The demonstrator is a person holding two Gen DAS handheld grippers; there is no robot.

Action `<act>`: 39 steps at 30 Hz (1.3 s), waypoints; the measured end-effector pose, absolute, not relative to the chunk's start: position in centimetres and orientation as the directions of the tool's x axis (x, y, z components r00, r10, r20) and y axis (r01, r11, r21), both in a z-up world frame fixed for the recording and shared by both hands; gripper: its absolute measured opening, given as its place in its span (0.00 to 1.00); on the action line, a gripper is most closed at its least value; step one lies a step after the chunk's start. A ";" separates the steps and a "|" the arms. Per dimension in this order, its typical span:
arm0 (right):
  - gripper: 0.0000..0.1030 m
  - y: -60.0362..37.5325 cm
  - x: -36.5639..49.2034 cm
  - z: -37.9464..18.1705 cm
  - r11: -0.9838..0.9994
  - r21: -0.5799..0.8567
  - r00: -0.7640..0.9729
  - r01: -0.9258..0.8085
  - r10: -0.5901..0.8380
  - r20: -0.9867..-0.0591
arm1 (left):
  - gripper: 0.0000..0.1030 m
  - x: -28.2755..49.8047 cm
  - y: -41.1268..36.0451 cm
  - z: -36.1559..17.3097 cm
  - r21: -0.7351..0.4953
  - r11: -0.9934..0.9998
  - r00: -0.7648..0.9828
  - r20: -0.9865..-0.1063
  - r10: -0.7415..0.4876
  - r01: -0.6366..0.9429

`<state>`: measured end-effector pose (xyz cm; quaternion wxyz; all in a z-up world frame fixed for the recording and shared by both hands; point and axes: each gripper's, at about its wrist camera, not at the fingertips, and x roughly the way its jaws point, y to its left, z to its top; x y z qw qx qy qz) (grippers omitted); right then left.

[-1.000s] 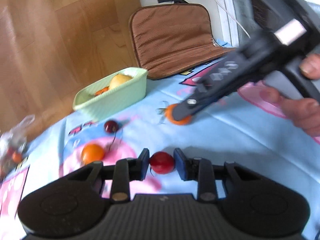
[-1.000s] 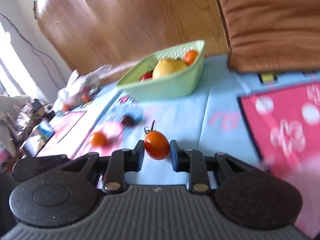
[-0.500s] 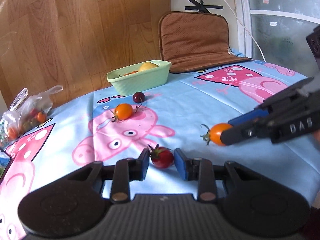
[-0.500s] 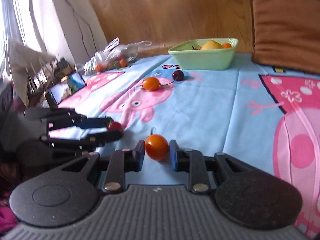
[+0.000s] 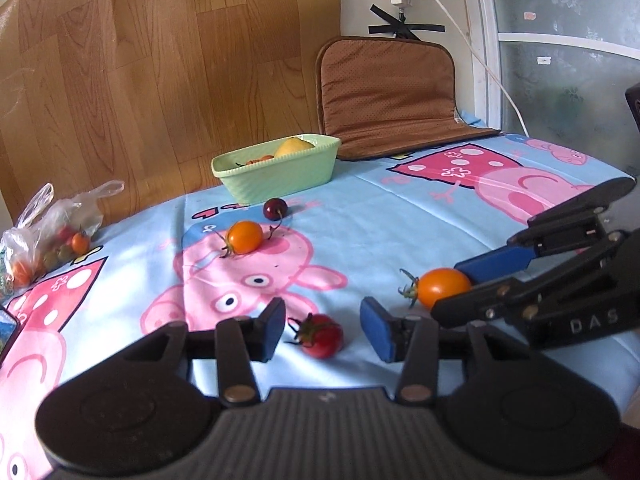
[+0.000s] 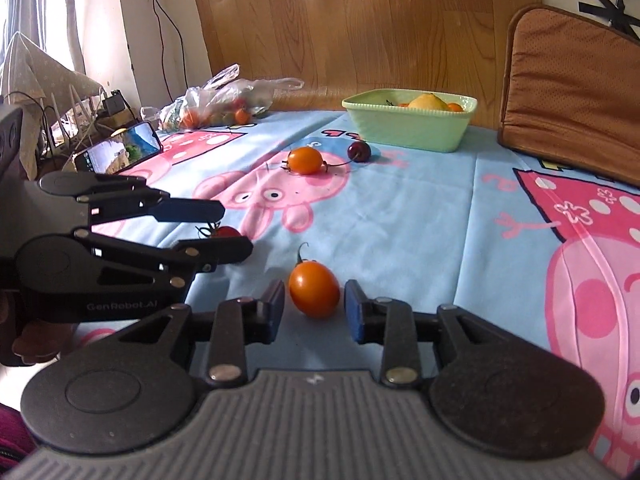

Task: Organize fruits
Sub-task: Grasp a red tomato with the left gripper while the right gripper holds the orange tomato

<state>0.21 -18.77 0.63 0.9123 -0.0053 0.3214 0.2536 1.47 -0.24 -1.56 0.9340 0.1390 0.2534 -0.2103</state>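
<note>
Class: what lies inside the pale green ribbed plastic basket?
Inside the pale green ribbed basket: a yellow lemon-like fruit and small orange tomatoes. Its wall hides whatever lies lower.

**Fruit on the cartoon tablecloth**

A small red tomato (image 5: pixel 322 336) and an orange tomato (image 6: pixel 314 289) lie near. Farther off, another orange tomato (image 5: pixel 244 236) lies beside a dark cherry (image 5: pixel 275 208). The far green basket (image 5: pixel 280 176) holds a yellow fruit (image 5: pixel 294 146).
</note>
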 end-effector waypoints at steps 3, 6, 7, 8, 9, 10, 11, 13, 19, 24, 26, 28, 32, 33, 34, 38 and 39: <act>0.43 -18.5 0.0 0.6 0.873 0.131 0.674 -0.470 0.450 -0.585 | 0.41 1.7 -0.1 -1.9 0.143 0.873 0.775 -0.543 -0.324 0.466; 0.42 -18.1 0.0 0.4 0.873 0.110 0.680 -0.475 0.444 -0.583 | 0.30 1.9 0.1 -2.1 0.120 0.877 0.763 -0.557 -0.328 0.465; 0.42 -18.1 0.1 0.3 0.872 0.106 0.679 -0.477 0.443 -0.586 | 0.25 2.0 0.2 -2.1 0.112 0.876 0.757 -0.561 -0.334 0.469; 0.37 -18.0 0.2 0.2 0.871 0.105 0.674 -0.480 0.442 -0.592 | 0.25 2.0 0.2 -2.1 0.107 0.876 0.755 -0.564 -0.336 0.470; 0.30 -17.9 0.1 0.1 0.874 0.099 0.679 -0.475 0.436 -0.590 | 0.25 2.0 0.2 -2.1 0.108 0.877 0.757 -0.561 -0.335 0.468; 0.30 -17.8 0.1 0.1 0.878 0.087 0.689 -0.470 0.427 -0.586 | 0.25 1.9 0.2 -2.1 0.109 0.877 0.758 -0.560 -0.334 0.467; 0.30 -17.7 0.1 0.1 0.879 0.085 0.691 -0.469 0.425 -0.584 | 0.25 1.7 0.2 -2.0 0.108 0.878 0.759 -0.558 -0.335 0.466; 0.30 -17.9 0.0 0.2 0.882 0.099 0.696 -0.460 0.428 -0.577 | 0.25 1.5 0.3 -1.9 0.101 0.879 0.760 -0.555 -0.339 0.466; 0.30 -18.0 -0.2 0.0 0.889 0.123 0.705 -0.441 0.428 -0.566 | 0.25 0.8 0.6 -1.8 0.063 0.882 0.750 -0.556 -0.357 0.467; 0.30 -18.1 -0.2 0.0 0.892 0.132 0.707 -0.433 0.427 -0.563 | 0.25 0.5 0.5 -2.1 0.062 0.886 0.751 -0.560 -0.349 0.459; 0.30 -18.0 -0.3 0.0 0.892 0.126 0.709 -0.434 0.425 -0.563 | 0.25 0.6 0.6 -2.1 0.055 0.888 0.751 -0.560 -0.351 0.456; 0.30 -17.9 -0.4 -0.1 0.893 0.119 0.712 -0.435 0.421 -0.562 | 0.25 0.6 0.6 -2.2 0.055 0.889 0.752 -0.559 -0.350 0.454; 0.30 -17.9 -0.4 -0.2 0.893 0.117 0.715 -0.434 0.421 -0.559 | 0.26 0.5 0.5 -2.2 0.061 0.889 0.755 -0.556 -0.347 0.453; 0.30 -17.9 -0.4 -0.2 0.893 0.117 0.715 -0.434 0.421 -0.558 | 0.26 0.5 0.4 -2.2 0.061 0.890 0.756 -0.556 -0.346 0.453; 0.30 -17.9 -0.4 -0.2 0.893 0.117 0.715 -0.434 0.421 -0.558 | 0.26 0.5 0.5 -2.2 0.062 0.889 0.756 -0.556 -0.346 0.453; 0.31 -17.8 -0.3 -0.3 0.893 0.118 0.716 -0.435 0.422 -0.556 | 0.26 0.5 0.4 -2.1 0.066 0.890 0.758 -0.555 -0.343 0.452; 0.31 -17.9 -0.3 -0.3 0.893 0.120 0.716 -0.435 0.423 -0.556 | 0.26 0.5 0.4 -2.1 0.066 0.890 0.758 -0.555 -0.343 0.452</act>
